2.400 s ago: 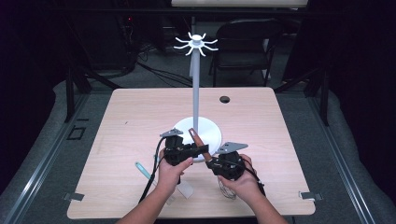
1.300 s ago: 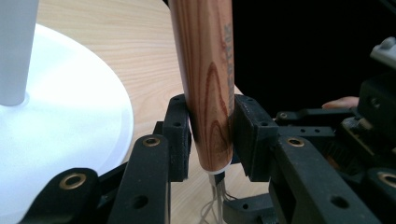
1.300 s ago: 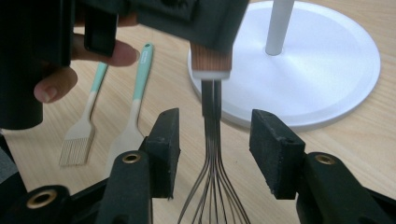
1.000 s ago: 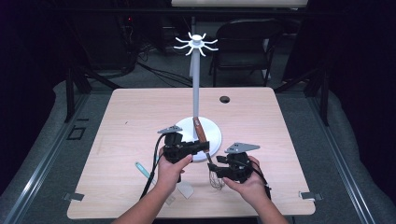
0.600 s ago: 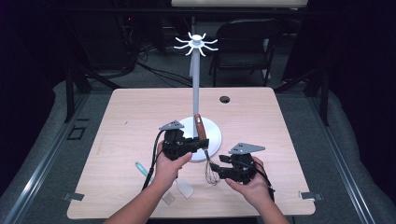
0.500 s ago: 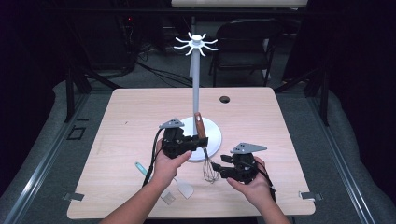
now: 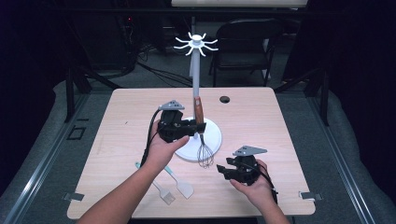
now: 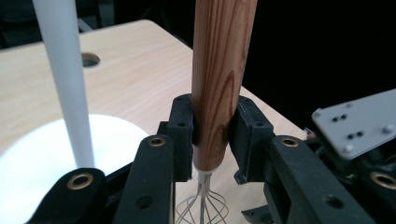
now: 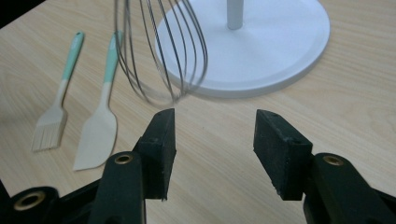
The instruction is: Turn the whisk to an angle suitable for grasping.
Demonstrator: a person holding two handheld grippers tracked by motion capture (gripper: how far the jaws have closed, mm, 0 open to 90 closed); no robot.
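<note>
A pastry brush (image 7: 161, 193) and spatula (image 7: 182, 185), both seemingly teal-handled, are seen lying on the pale wooden table (image 7: 126, 121). The wooden-handled wire whisk (image 7: 201, 128) is held upright, clamped by the left gripper (image 7: 193, 128), above the white stand base (image 7: 215, 135). The right gripper (image 9: 212, 137) is spread wide with nothing between its jaws.

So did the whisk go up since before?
Yes. The whisk, clamped in the left gripper, has risen along the white pole; its wires now hang above the table.

Whisk (image 7: 201, 135): brown wood handle on top, thin silver wire loops at bottom. Stands straight up, lifted off counter. Lower part of handle pinched in left tool (image 8: 210, 135). Wires hang free, over 5 o'clock edge of white round stand base (image 7: 212, 135), beside tall white pole.
</note>
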